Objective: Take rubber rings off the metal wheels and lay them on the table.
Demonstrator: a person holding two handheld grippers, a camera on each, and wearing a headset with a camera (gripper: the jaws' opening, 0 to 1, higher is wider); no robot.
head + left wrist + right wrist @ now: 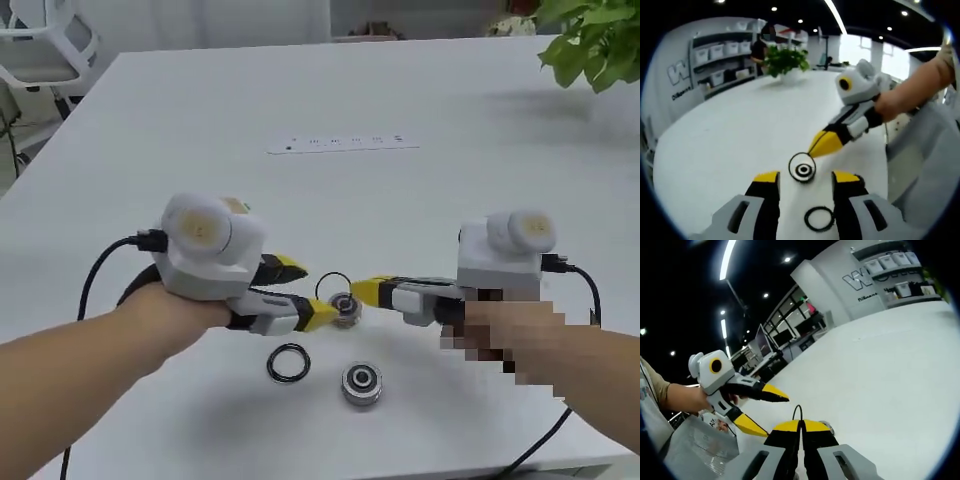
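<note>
A small metal wheel (346,309) sits between the two grippers, with a thin black rubber ring (331,283) looping up from it. My right gripper (362,291) is shut on that ring (797,413), its yellow tips pressed together (800,426). My left gripper (314,291) is open, and the wheel (803,170) lies just past its spread tips (806,178). The right gripper's tip (816,149) touches the wheel's rim there. A loose rubber ring (288,363) lies flat on the white table (420,200), next to a second wheel (361,383).
A flush socket strip (340,143) is set in the table's middle. A potted plant (592,40) stands at the far right and an office chair (40,40) at the far left. Black cables (95,275) trail from both grippers; the table's front edge is close.
</note>
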